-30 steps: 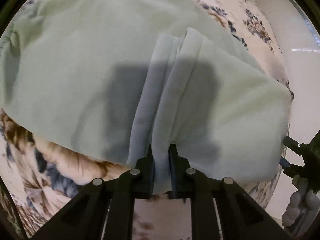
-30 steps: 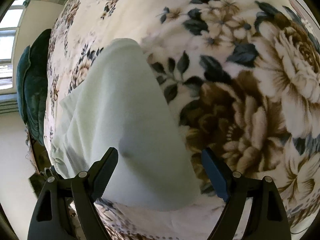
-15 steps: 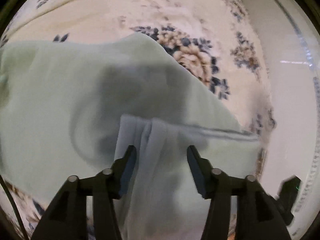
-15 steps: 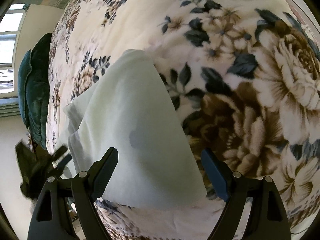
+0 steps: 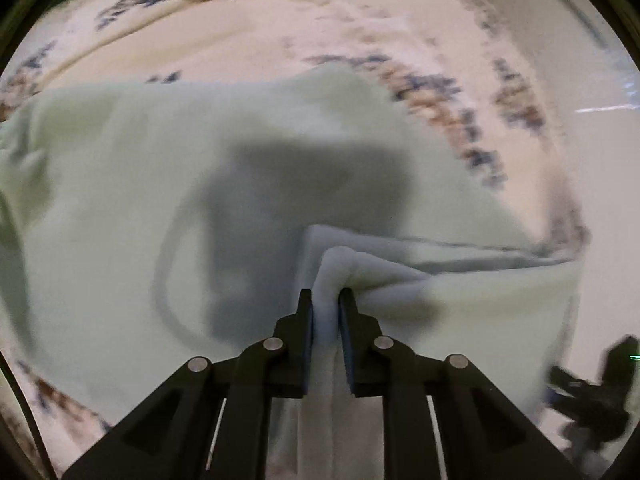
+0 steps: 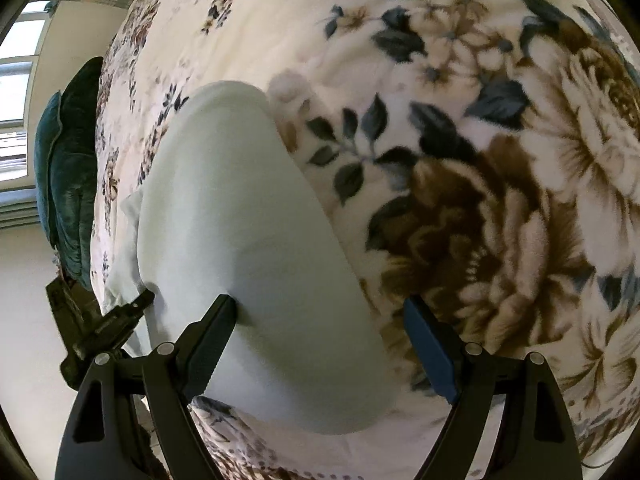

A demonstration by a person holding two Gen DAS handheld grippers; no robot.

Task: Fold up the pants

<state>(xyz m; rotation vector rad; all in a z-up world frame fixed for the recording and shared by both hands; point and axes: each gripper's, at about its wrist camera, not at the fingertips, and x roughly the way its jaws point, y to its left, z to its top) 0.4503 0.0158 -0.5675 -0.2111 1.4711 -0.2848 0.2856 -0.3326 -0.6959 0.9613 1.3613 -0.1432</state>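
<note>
Pale green pants (image 5: 120,200) lie spread on a floral blanket. My left gripper (image 5: 326,300) points steeply down, its jaws closing on a bunched ridge of the pants' cloth, which the pads pinch. A doubled layer runs right from the pinch. In the right wrist view the pants (image 6: 240,220) are a smooth folded slab. My right gripper (image 6: 320,316) hangs open above its near end, one finger over the cloth, the other over the blanket. The left gripper (image 6: 100,328) shows at the left edge of that view, and the right gripper (image 5: 592,400) in the left view's lower right corner.
The floral blanket (image 6: 480,160) covers the bed all around the pants. A teal cushion (image 6: 68,168) stands at the far left by a window (image 6: 16,80). Pale floor (image 5: 600,160) lies past the bed's edge on the right.
The left gripper let go of the fold, opened, then closed again on the bunched cloth while moving across the pants. The right gripper stayed where it was, open.
</note>
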